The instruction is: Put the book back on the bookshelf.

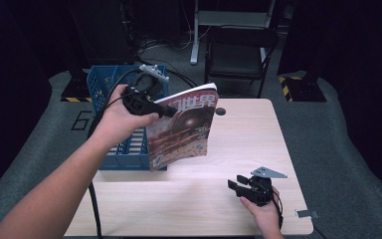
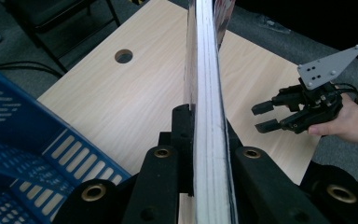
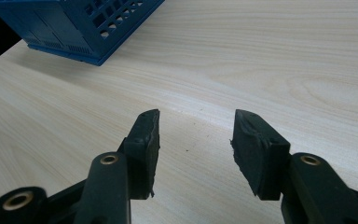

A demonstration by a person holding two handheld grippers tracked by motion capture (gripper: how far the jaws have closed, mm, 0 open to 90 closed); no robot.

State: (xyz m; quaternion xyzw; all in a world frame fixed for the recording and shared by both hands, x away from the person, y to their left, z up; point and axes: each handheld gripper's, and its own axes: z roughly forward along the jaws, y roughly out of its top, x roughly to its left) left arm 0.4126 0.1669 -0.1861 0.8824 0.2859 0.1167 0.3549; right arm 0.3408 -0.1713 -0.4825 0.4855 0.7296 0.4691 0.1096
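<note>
left gripper (image 1: 165,112) clamping magazine (image 1: 183,130) upright, for slotting into basket (image 1: 110,83) | right gripper (image 1: 235,183) idling, jaws apart, empty

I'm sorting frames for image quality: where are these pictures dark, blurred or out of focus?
High view: the wooden table is lit, the room around it nearly black, and the magazine cover looks soft. Left gripper view: the magazine's page edges sit too near the lens, pale and blurred. Right gripper view: evenly lit, wood grain sharp, the blue basket slightly soft.
</note>
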